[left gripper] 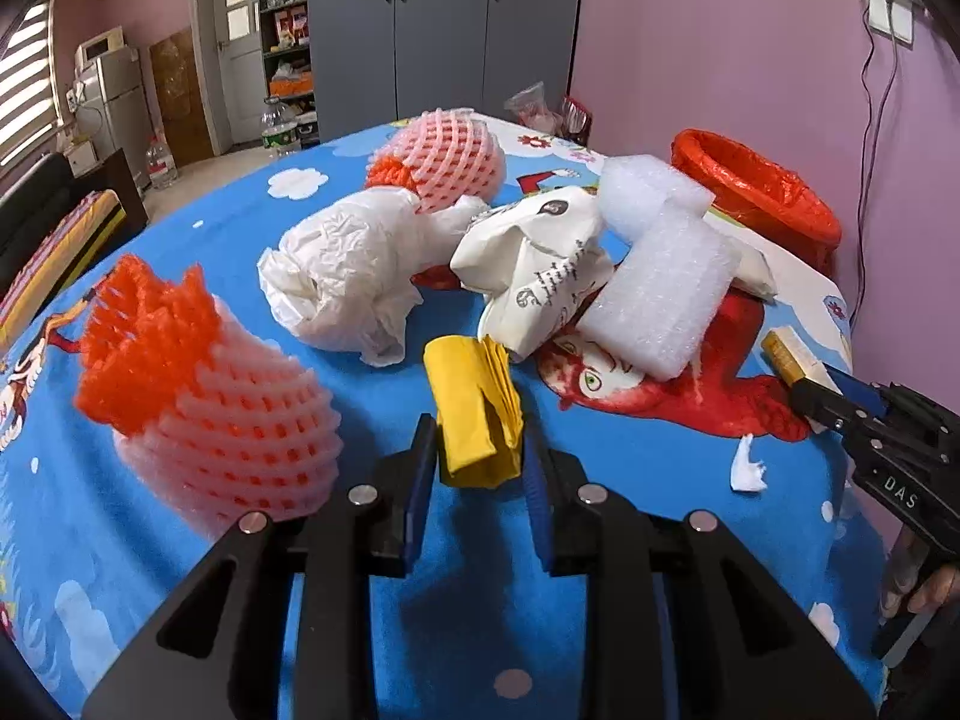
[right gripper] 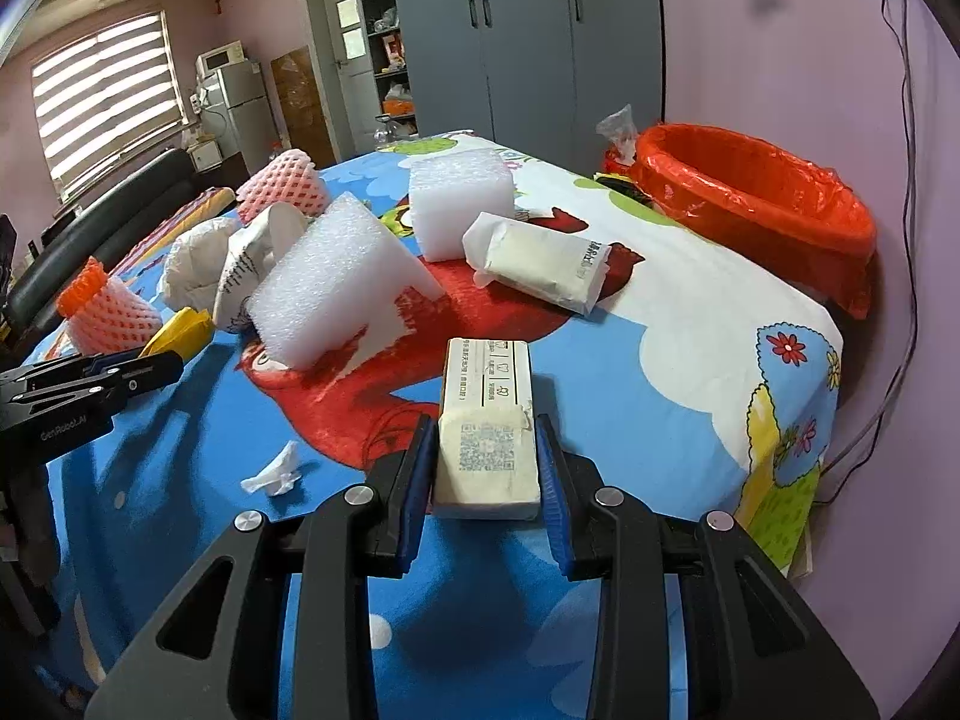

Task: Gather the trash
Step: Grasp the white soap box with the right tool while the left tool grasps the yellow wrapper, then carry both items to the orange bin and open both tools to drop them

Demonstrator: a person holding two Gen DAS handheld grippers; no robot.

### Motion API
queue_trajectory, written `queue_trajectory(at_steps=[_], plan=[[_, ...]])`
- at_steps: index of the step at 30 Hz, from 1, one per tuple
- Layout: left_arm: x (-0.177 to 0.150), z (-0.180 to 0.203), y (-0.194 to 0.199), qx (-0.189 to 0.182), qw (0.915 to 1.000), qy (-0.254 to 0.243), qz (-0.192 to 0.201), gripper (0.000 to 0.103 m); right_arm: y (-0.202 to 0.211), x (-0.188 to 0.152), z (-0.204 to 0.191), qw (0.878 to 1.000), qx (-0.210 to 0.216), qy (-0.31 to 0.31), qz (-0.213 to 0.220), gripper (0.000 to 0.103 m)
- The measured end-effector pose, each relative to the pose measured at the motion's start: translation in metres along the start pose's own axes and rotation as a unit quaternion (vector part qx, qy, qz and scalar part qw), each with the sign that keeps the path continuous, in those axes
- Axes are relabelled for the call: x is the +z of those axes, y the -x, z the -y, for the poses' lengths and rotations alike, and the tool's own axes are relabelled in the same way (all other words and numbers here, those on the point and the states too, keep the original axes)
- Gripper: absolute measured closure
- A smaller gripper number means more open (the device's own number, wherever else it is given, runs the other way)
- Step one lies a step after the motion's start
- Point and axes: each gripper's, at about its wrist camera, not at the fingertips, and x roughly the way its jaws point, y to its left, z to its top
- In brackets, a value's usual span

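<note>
1. Lying near the table's left edge, a net sleeve (left gripper: 204, 420) sits on its side with its orange frill up, loose trash not yet picked.
2. Pinching the yellow wad (left gripper: 477, 414) by its near end, the left gripper (left gripper: 480, 456) is clamped on it, probably so it lifts in one piece.
3. Heaped mid-table, the white bag (left gripper: 342, 276), printed wrapper (left gripper: 534, 276) and foam blocks (left gripper: 660, 288) lean on one another, so pulling one may shift the rest.
4. Squeezing the carton (right gripper: 487, 420) across its narrow sides, the right gripper (right gripper: 487, 462) holds it level off the cloth.
5. Standing at the far right corner, the red-lined bin (right gripper: 756, 192) gapes open, likely the place for both loads.
</note>
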Motion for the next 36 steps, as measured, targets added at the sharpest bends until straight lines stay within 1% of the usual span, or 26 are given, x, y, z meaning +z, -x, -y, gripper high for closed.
queue_trajectory(at_steps=[3,7,11,20,27,36], plan=[[-0.001,0.0,0.002,0.003,1.0,0.002,0.002,0.076,0.002,-0.001,-0.001,1.0,0.008,0.0,-0.001,0.07],[-0.003,0.0,0.009,-0.006,0.9999,0.005,0.011,0.076,0.008,0.0,-0.002,1.0,0.02,-0.002,0.008,0.07],[-0.002,0.009,0.016,-0.003,0.9997,-0.008,0.021,0.076,0.011,0.002,0.002,1.0,0.024,-0.01,0.013,0.07],[0.007,0.04,0.02,-0.007,0.9985,-0.039,0.039,0.076,0.019,0.006,0.019,0.999,0.025,-0.034,0.031,0.07],[0.015,0.075,0.017,-0.025,0.9959,-0.074,0.045,0.076,0.029,0.011,0.039,0.997,0.021,-0.054,0.049,0.07],[0.031,0.114,0.006,-0.053,0.992,-0.102,0.052,0.076,0.042,0.018,0.075,0.994,-0.002,-0.084,0.071,0.07]])
